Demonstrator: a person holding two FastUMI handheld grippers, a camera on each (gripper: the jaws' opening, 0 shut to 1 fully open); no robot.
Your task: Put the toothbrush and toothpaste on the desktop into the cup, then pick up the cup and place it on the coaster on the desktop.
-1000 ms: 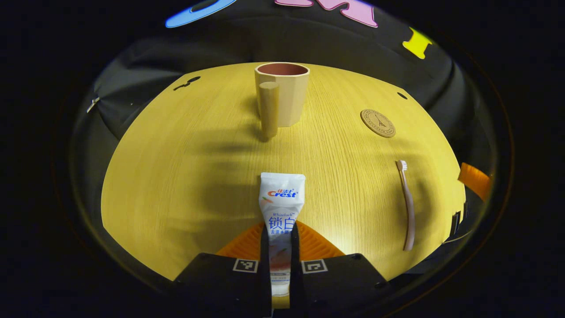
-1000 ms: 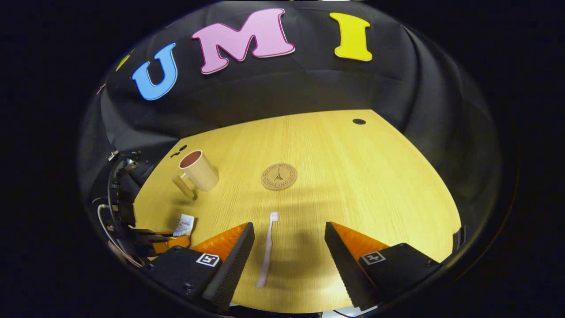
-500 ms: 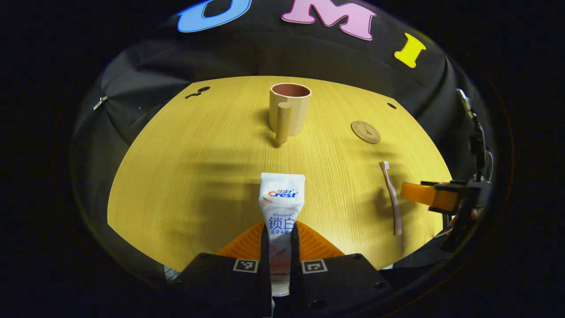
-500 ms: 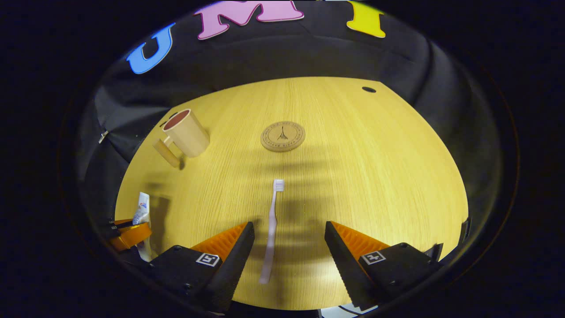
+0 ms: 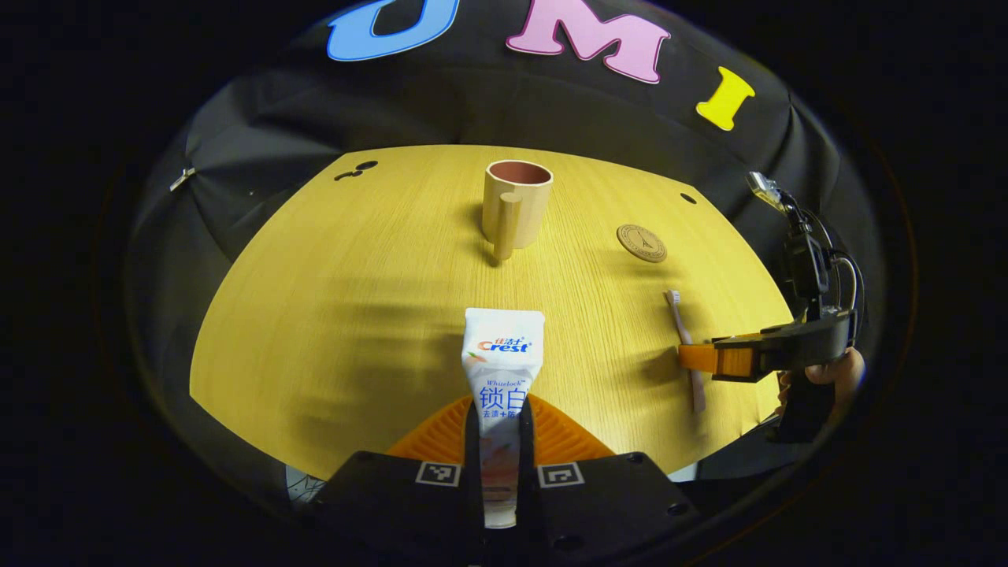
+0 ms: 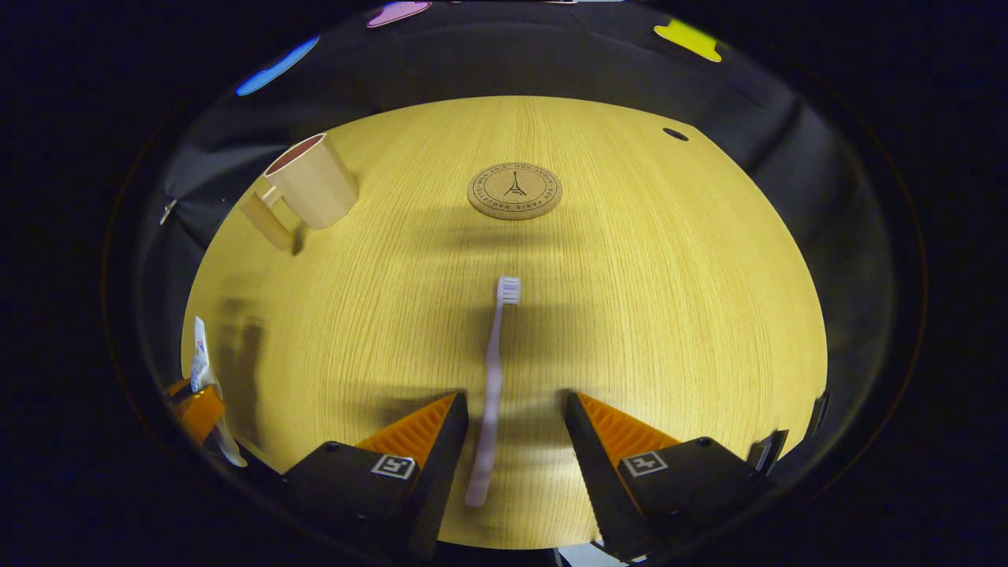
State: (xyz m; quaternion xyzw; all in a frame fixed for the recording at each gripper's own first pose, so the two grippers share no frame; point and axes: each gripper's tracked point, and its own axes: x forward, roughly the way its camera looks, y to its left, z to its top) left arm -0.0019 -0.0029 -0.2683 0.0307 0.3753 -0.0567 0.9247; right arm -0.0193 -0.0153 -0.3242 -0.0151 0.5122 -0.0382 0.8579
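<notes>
Between our left gripper [image 5: 501, 441] fingers the toothpaste [image 5: 502, 370] sits clamped upright, cap down, aimed at the cup [image 5: 516, 203]. Our right gripper [image 6: 510, 441] hangs with jaws apart, straddling the toothbrush [image 6: 494, 378] handle, which lies flat near the coaster [image 6: 515, 190].

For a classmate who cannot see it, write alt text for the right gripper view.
The open right gripper straddles the handle of a toothbrush lying on a wooden desktop. Beyond it lies a round coaster, with an empty cup at the far left.
</notes>
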